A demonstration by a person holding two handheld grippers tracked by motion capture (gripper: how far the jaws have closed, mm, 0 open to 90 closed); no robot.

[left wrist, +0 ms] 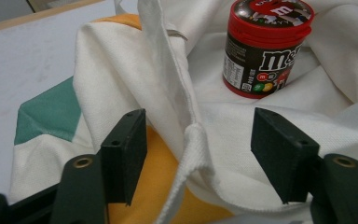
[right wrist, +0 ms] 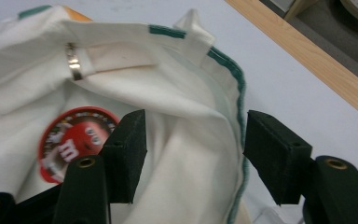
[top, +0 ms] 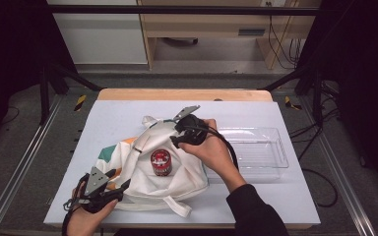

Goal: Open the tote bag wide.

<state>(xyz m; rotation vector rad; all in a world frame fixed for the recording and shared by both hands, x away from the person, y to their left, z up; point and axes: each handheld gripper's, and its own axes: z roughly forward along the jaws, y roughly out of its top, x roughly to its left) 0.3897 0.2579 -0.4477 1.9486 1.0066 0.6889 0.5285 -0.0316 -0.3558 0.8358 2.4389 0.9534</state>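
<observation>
1. Standing upright on the white tote bag at table centre: one red-lidded candy jar, resting on slack canvas in a shallow hollow. Risk: any tug on the fabric could tip or roll it, since nothing firm is under it.
2. Bag handle strap, at 7 o'clock from the jar: lies between the left gripper's parted jaws, pads clear of it. Risk: a careless closing catches loose cloth and drags the jar over.
3. Green-trimmed bag rim, at 1 o'clock from the jar: sits between the right gripper's jaws, which stand apart and hold nothing. Risk: unsupported, the mouth may sag across the jar.
4. Clear plastic tray, at 3 o'clock, just beside the bag: a sliding bag could nudge it.
</observation>
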